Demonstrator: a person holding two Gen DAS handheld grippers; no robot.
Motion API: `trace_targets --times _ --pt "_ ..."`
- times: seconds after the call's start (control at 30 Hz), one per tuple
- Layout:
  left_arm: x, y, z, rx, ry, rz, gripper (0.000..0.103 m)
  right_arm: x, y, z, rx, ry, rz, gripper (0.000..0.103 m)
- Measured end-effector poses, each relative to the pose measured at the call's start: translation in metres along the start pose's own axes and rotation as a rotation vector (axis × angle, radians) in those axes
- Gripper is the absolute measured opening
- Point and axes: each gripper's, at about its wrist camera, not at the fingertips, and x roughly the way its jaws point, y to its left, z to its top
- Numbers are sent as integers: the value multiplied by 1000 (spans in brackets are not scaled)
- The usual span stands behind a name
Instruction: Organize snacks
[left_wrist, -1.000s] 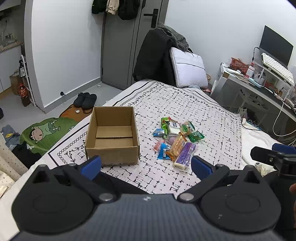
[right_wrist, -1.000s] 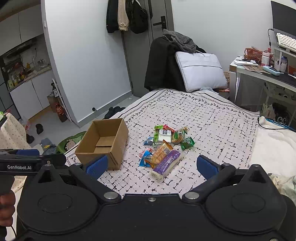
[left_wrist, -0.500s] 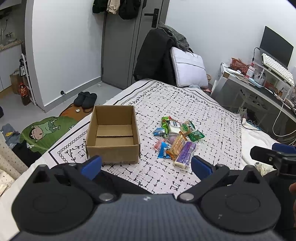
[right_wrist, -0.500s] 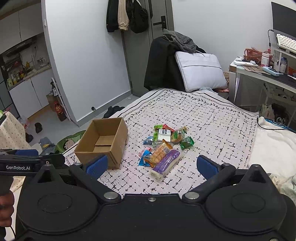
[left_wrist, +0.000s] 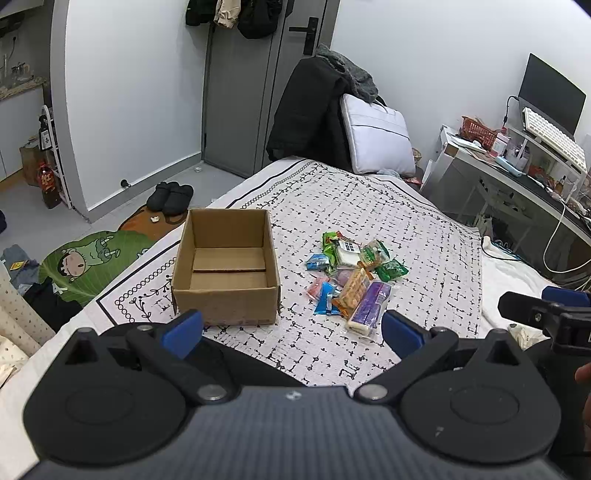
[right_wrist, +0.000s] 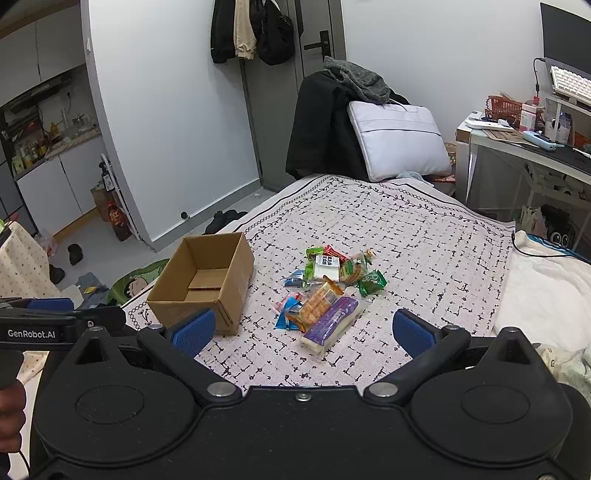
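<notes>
An empty brown cardboard box (left_wrist: 226, 266) (right_wrist: 205, 282) stands open on the patterned bed cover. To its right lies a pile of snack packets (left_wrist: 351, 275) (right_wrist: 325, 288), with a purple-and-white pack (left_wrist: 367, 308) (right_wrist: 330, 325) nearest me and an orange cracker pack (right_wrist: 314, 302) beside it. My left gripper (left_wrist: 291, 332) is open and empty, held short of the box and the pile. My right gripper (right_wrist: 303, 330) is open too, hovering before the purple pack with nothing between its blue pads (right_wrist: 408, 330).
The bed (left_wrist: 369, 206) runs ahead to a white pillow (left_wrist: 376, 142) and a dark coat on a chair. A desk (left_wrist: 517, 177) with keyboard and monitor stands right. Slippers (left_wrist: 170, 192) and a green mat (left_wrist: 92, 258) lie on the floor left.
Both views have shifted slightly; the box and snacks sit a little lower and closer in frame. Both grippers stay open, and nothing on the bed has moved.
</notes>
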Motion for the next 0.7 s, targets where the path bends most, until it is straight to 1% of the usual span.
trace_targets --times 0.7 --pt "0 3 -2 -9 2 -1 103 -2 -2 -1 6 0 -5 103"
